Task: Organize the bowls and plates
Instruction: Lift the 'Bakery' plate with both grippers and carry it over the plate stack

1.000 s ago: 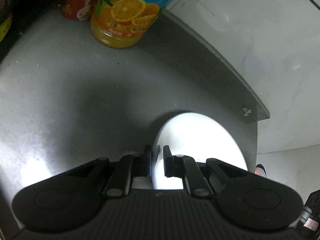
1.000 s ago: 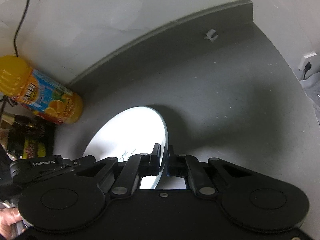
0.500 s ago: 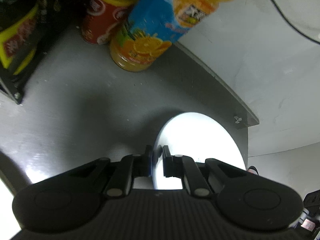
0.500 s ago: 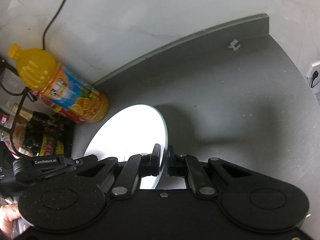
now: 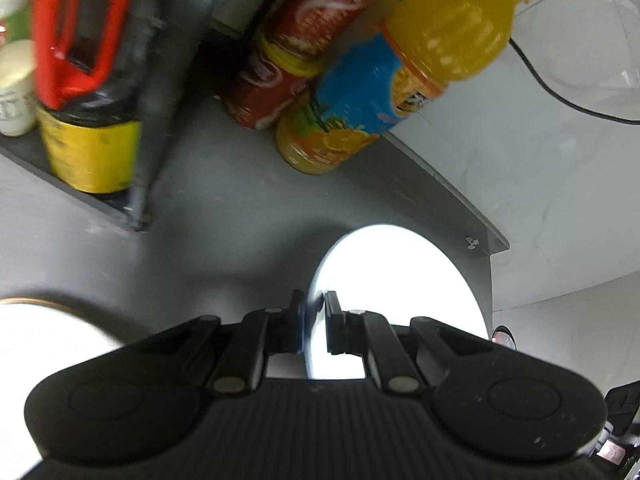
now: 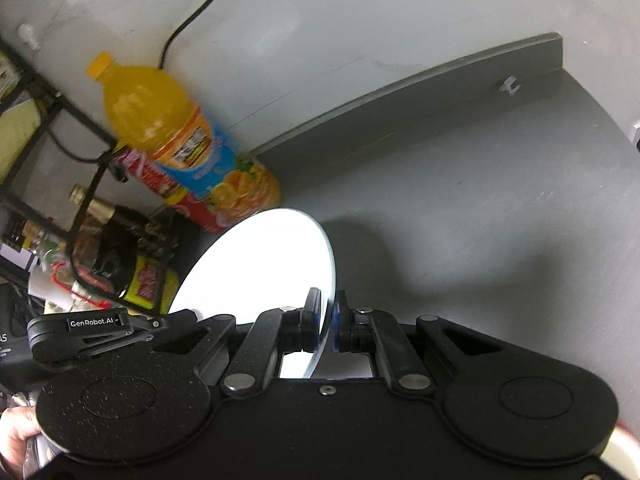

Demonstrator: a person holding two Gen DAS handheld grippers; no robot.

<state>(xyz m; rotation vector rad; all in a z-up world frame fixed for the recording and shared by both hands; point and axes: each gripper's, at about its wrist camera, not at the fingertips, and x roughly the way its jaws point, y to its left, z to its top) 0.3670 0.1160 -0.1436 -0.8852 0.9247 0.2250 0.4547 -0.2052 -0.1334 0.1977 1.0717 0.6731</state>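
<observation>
Now the left gripper (image 5: 314,322) and the right gripper (image 6: 330,326) both clench one white plate (image 6: 264,264), carried in the air near the orange juice bottle (image 5: 384,80); next it needs a clear resting place.

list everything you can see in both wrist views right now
plate: one, white, gripped by its rim on two opposite sides, above the counter
counter: one, dark grey, along the white wall
juice bottle: one, orange with blue label, at the back of the counter by the wall
red containers: red with a yellow band, count unclear, just behind the juice bottle
dark bottle: one, yellow label, in the black rack at left
cable: one, black, running down the wall
left gripper: black, shut on plate
right gripper: black, shut on plate
hand: one, at the lower left edge of the right wrist view
</observation>
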